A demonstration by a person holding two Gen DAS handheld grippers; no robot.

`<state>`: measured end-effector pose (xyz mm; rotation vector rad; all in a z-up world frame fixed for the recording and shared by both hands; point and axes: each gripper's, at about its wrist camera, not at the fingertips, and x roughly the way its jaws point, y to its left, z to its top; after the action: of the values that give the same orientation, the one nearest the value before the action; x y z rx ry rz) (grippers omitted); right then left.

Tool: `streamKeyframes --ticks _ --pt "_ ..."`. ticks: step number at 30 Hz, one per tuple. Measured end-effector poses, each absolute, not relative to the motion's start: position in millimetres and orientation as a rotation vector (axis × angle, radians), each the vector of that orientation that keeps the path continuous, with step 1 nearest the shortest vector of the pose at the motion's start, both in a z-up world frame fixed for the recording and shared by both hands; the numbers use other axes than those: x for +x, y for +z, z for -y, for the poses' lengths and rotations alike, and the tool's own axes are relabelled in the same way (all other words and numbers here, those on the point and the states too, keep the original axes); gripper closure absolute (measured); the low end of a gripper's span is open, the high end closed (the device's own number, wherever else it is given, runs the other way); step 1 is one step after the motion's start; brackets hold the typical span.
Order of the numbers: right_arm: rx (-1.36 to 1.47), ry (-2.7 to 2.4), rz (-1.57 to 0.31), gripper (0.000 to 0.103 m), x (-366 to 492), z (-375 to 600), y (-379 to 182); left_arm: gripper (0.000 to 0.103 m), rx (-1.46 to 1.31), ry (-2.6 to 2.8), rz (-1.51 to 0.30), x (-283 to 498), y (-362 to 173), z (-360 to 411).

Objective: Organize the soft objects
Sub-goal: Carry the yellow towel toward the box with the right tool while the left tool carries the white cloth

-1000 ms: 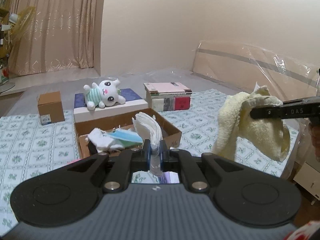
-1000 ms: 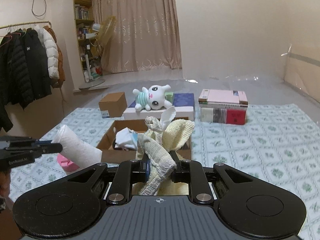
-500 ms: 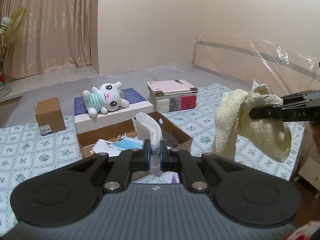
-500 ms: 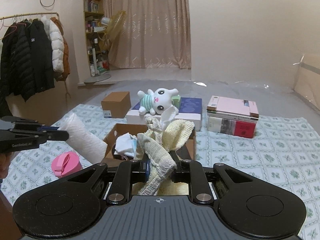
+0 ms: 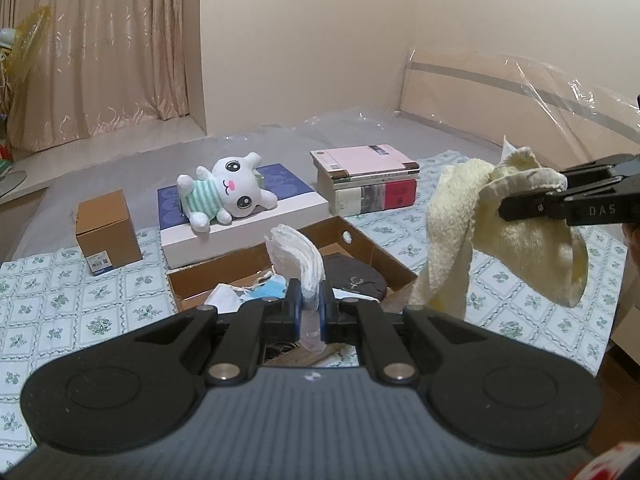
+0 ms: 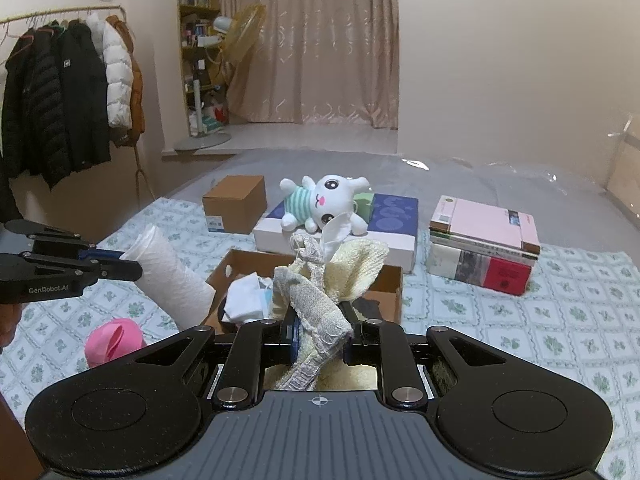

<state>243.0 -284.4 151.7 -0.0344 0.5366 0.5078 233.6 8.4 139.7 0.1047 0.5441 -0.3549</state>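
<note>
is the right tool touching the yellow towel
Touching. The left wrist view shows the right tool shut on a bunched corner of the yellow towel, which hangs from it above the bed.

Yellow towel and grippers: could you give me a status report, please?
Right gripper shut on yellow towel, airborne. Left gripper shut on white pack. Open cardboard box below, unobstructed.

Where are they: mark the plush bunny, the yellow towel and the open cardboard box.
plush bunny (image 6: 328,200), right wrist view, on its white face.
yellow towel (image 5: 452,220), left wrist view, on the hanging fold left of the right gripper.
open cardboard box (image 5: 372,246), left wrist view, on its right wall.
</note>
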Motion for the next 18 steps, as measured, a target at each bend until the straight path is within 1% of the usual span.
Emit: streamKeyframes --ticks 12,18 --pt "-0.123 0.496 -0.543 0.084 294.9 275.3 155.3 0.096 0.13 -0.336 -0.571 286.3 154.4 -31.0" --pt "-0.167 0.48 -0.554 0.084 332.7 266.2 148.7 0.096 0.164 -0.318 -0.602 320.6 149.7 -38.5"
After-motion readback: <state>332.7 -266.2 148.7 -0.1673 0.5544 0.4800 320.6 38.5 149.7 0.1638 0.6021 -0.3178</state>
